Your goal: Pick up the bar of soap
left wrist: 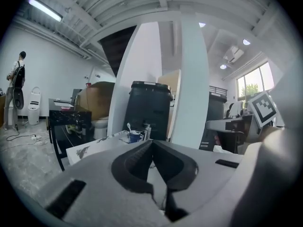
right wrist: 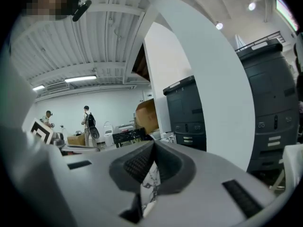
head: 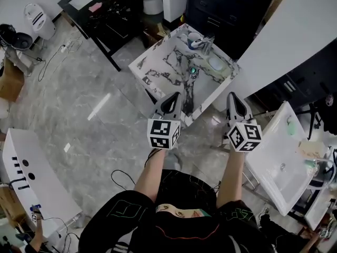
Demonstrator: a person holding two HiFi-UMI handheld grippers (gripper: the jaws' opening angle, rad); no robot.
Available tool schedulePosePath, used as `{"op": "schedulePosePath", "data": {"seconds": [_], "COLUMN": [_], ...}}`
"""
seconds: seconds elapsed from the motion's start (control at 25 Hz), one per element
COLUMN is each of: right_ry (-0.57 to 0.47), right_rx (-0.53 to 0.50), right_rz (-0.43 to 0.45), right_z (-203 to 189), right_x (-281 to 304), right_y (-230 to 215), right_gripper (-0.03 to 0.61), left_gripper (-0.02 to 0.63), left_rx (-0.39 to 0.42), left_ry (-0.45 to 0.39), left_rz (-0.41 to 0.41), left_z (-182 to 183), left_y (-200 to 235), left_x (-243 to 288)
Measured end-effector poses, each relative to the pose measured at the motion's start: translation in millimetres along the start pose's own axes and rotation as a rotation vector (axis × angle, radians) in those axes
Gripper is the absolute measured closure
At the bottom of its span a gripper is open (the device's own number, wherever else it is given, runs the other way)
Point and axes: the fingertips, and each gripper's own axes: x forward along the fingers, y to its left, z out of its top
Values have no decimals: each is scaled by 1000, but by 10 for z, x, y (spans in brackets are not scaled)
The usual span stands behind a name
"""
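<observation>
A marble-patterned washbasin [head: 158, 62] stands ahead of me in the head view. A pale oval bar of soap [head: 216, 64] lies on its far right rim, beside a blue cup [head: 196, 40] holding a toothbrush. My left gripper [head: 172, 98] hovers over the basin's near edge, jaws shut and empty. My right gripper [head: 233, 98] is level with it, just off the basin's right corner, also shut with nothing held. In the left gripper view the jaw tips [left wrist: 151, 142] meet, with the cup [left wrist: 134, 135] beyond them. In the right gripper view the tips [right wrist: 153, 145] meet too.
A white sink unit [head: 279, 162] stands close on my right. A black desk [head: 102, 15] is at the back left and dark cabinets [head: 226, 7] stand behind the basin. A white counter [head: 26, 178] sits at the lower left. Two people [right wrist: 88, 122] stand far off.
</observation>
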Motion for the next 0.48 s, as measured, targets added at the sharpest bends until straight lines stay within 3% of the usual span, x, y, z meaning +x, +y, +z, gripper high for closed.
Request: {"op": "schedulePosePath", "data": {"seconds": [0.2, 0.48], "right_ry": [35, 88], "right_rx": [-20, -18], "right_rz": [-16, -51], "right_z": [-17, -99], "right_x": [402, 650], "right_y": [-77, -491], "right_gripper": [572, 573], "left_gripper": [606, 606], "left_rx": [-30, -66], "left_ry": [28, 76], "left_rz": [-44, -78], "left_z": [-17, -187], "left_y": [178, 84], "left_x": [491, 976]}}
